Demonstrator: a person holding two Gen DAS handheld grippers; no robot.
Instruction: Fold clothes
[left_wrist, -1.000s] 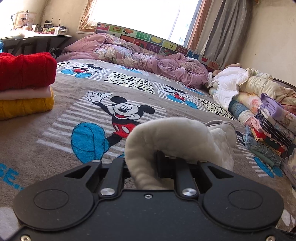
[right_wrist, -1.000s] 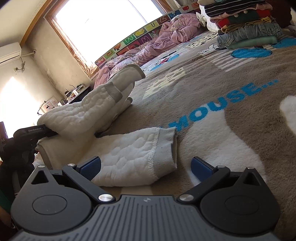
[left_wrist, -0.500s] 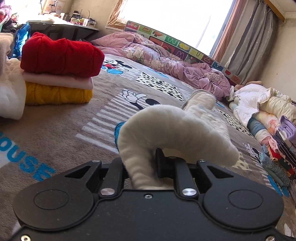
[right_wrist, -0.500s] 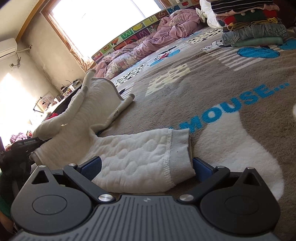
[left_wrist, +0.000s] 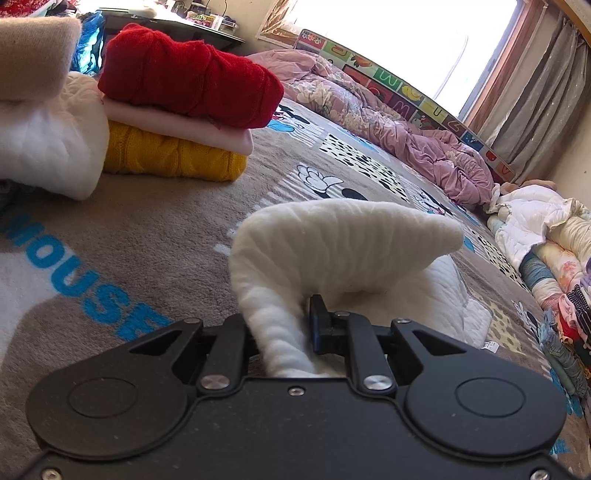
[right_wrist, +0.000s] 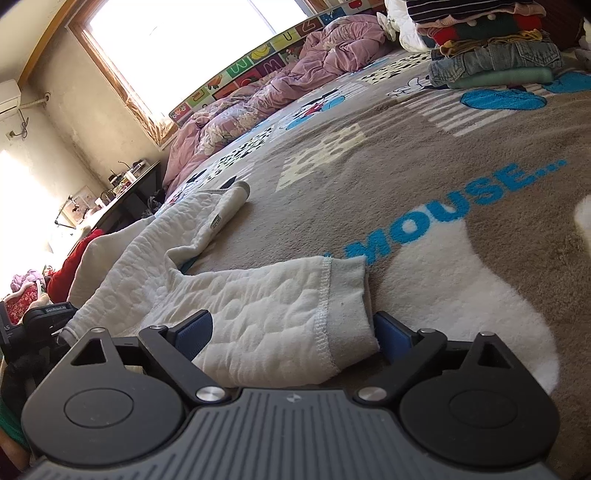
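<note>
A: While the left gripper (left_wrist: 291, 325) pinches the cream quilted cotton garment (right_wrist: 258, 306) at lower centre, is folding finished?

B: No; the right gripper (right_wrist: 291, 332) stands spread around its cuff (right_wrist: 347, 295), the garment partly flat.

A bright window (right_wrist: 192, 48) with grey curtains (left_wrist: 535, 110) lights the room. A cartoon-mouse blanket (right_wrist: 424, 177) covers the bed; a cluttered desk (right_wrist: 125, 192) stands by the stained wall (right_wrist: 74, 122).
</note>
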